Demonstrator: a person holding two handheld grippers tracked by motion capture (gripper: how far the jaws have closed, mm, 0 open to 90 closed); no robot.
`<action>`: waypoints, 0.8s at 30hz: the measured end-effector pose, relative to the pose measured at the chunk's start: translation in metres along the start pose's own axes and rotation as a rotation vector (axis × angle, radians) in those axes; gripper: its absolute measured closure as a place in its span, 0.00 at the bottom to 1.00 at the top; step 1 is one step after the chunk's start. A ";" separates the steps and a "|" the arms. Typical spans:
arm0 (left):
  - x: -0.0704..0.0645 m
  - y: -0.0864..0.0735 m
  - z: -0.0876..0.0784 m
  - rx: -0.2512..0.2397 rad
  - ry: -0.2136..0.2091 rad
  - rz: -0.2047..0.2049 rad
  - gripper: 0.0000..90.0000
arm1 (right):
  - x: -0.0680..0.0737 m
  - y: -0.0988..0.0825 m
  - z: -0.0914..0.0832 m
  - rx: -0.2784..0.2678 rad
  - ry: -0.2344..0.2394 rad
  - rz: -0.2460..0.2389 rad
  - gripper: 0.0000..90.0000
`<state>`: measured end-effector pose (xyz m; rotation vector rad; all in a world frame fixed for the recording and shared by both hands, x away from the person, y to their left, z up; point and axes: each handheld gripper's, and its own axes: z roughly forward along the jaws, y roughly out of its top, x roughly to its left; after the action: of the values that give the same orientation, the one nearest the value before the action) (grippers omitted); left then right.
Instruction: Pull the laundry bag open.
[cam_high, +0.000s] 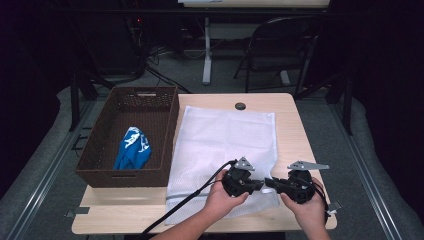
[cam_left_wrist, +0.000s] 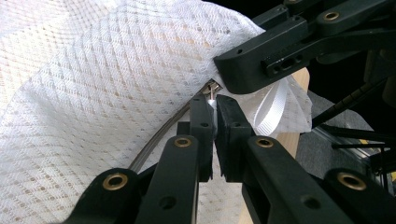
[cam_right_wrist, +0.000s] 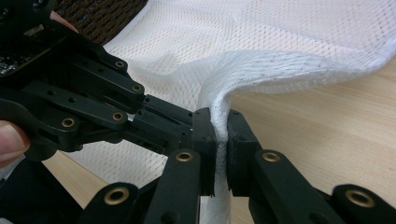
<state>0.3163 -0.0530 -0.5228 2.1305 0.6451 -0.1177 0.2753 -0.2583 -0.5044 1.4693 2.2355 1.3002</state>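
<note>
Pale wood tabletop (cam_high: 292, 130) carries a white mesh bag (cam_high: 225, 135), flat and see-through, with a zipper along its near edge. At the bag's near right corner the left gripper (cam_left_wrist: 214, 105) is clamped on the small metal zipper pull (cam_left_wrist: 212, 89), while the right gripper (cam_right_wrist: 222, 126) pinches a fold of the mesh just beside it. A brown basket (cam_high: 165, 125) with a blue cloth (cam_high: 133, 147) stands left of the bag.

White mesh laundry bag (cam_high: 225, 145), flat on the table, near corner lifted and bunched, small metal zipper pull (cam_left_wrist: 213, 89) there
</note>
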 end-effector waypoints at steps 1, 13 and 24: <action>0.000 0.000 0.000 0.000 -0.002 0.000 0.96 | 0.000 0.000 0.000 0.000 0.000 0.000 0.94; 0.001 -0.001 -0.001 -0.007 -0.005 -0.020 0.96 | 0.001 0.000 -0.002 -0.002 -0.008 -0.003 0.94; 0.001 -0.003 -0.002 -0.013 -0.007 -0.033 0.96 | 0.004 0.001 -0.003 0.000 -0.021 -0.027 0.95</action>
<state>0.3156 -0.0501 -0.5242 2.1068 0.6749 -0.1388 0.2723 -0.2563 -0.5009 1.4414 2.2349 1.2710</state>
